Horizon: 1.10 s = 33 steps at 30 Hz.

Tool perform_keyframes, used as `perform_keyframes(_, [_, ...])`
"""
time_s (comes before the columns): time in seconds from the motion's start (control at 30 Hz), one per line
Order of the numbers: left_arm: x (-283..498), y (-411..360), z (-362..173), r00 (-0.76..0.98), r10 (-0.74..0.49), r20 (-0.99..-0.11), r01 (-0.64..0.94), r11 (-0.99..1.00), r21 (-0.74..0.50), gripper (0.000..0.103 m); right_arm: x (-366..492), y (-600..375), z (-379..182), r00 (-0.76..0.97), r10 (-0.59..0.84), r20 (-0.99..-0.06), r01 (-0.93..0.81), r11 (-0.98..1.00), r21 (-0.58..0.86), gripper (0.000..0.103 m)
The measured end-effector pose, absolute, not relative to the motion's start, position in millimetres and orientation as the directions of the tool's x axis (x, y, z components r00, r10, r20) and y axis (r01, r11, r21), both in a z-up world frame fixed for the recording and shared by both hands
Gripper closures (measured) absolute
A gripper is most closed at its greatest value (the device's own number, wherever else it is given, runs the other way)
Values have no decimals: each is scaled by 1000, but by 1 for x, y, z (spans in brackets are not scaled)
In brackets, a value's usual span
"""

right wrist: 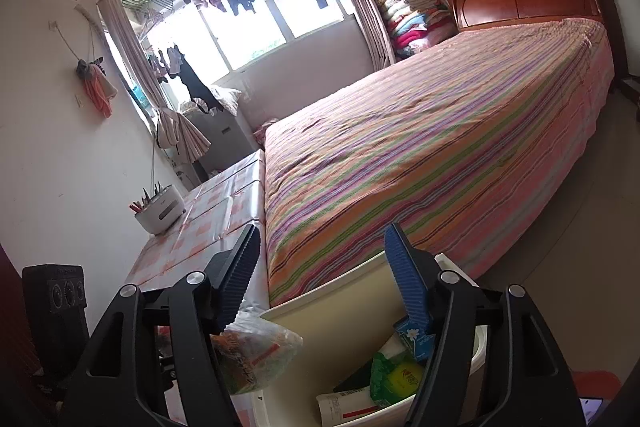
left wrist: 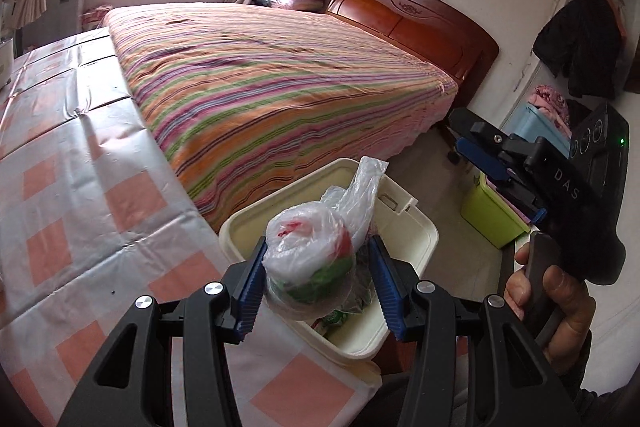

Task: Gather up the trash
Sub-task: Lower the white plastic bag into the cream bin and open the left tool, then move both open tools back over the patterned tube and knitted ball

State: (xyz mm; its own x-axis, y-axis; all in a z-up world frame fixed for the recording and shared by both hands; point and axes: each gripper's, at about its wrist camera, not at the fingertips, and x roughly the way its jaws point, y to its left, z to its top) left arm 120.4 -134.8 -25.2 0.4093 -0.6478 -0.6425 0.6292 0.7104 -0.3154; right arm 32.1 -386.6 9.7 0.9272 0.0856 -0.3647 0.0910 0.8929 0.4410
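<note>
You are well into the collecting, by the look of it: the cream bin (left wrist: 404, 227) at the near corner of the table (left wrist: 80, 187) already holds several pieces, and one more is on its way in. Your left gripper (left wrist: 316, 291) has its blue pads pressed on either side of a knotted clear plastic bag (left wrist: 308, 259) with red and green scraps inside, and it holds that bundle right above the bin's open mouth, so what seems left for this piece is only to let it fall. Your right gripper (right wrist: 324, 279) stands with its fingers wide and nothing between them; it is over the near rim of the bin (right wrist: 332, 311), and in the left wrist view you can see it off to the right of the bin, clear of the bag. Inside the bin, the right wrist view shows a green wrapper (right wrist: 394, 375) with a yellow round mark, a small blue carton (right wrist: 412, 335) against the wall, a white packet (right wrist: 348, 403) with a red stripe, and something dark beneath them that cannot be made out. Still outside, a crinkled clear wrapper with orange print (right wrist: 256, 355) lies on the table touching the bin's outer wall, under the right gripper's left finger; I judge that one to be next. The white holder with pens (right wrist: 160, 207) at the far edge of the table looks like no trash. The rest of the tablecloth in view carries nothing else to pick up.
</note>
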Motion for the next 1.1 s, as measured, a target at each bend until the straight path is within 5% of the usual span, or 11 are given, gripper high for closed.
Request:
perform_keyframes(0.3, [124, -152, -28, 407, -648, -644, 623, 712, -323, 54, 30, -389, 10, 929, 93, -359, 85, 889, 449, 39])
perform_keyframes(0.4, [127, -148, -28, 401, -654, -641, 612, 712, -344, 37, 32, -387, 10, 929, 98, -358, 79, 889, 450, 39])
perform_keyframes(0.53, [128, -130, -23, 445, -646, -620, 574, 737, -357, 34, 33, -382, 12, 929, 112, -352, 64, 889, 453, 35])
perform_keyframes(1.1, [164, 56, 5, 676, -451, -583, 259, 886, -384, 32, 85, -262, 3, 859, 292, -421, -116, 911, 395, 34])
